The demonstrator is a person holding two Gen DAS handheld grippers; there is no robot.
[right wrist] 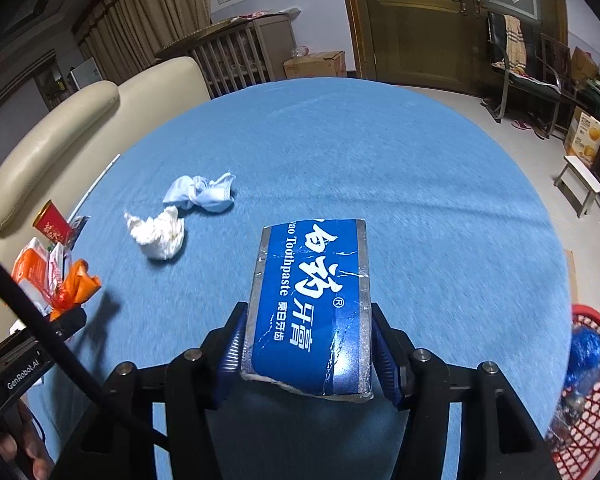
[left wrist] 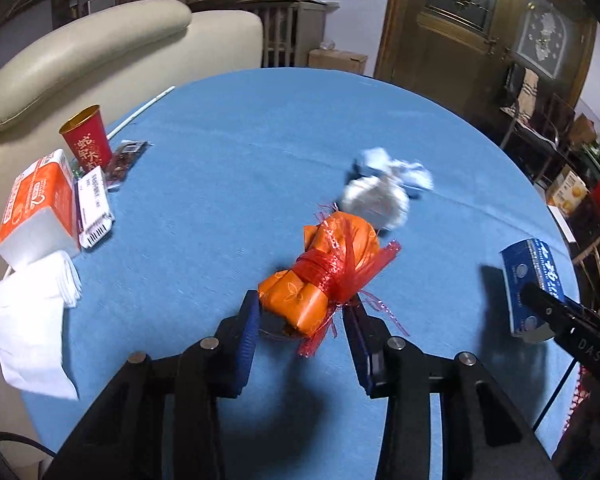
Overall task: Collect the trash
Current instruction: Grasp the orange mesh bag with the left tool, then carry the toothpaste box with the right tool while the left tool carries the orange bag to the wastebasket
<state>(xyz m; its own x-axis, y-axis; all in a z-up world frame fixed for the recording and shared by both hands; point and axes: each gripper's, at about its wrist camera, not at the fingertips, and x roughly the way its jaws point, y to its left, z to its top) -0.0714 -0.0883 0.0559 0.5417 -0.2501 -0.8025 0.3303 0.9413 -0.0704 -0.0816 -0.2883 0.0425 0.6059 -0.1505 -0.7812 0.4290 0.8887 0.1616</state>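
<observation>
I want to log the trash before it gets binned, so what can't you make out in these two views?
- Red basket, right wrist view: cut off by the frame edge, contents blurred.
- Toothpaste box, left wrist view: near end hidden behind the right gripper.
- Red cup, right wrist view: too small to read.

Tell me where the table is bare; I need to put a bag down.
Bare cloth lies beyond the crumpled tissues to the far table edge, and right of the toothpaste box. The left edge is crowded around the red cup and napkin pack.

Round table [left wrist: 260,128] in plain blue cloth; on it an orange wrapper [left wrist: 320,272] bound with red ribbon, beside white tissue [right wrist: 158,234]; blue toothpaste box [right wrist: 312,304], white lettering.
</observation>
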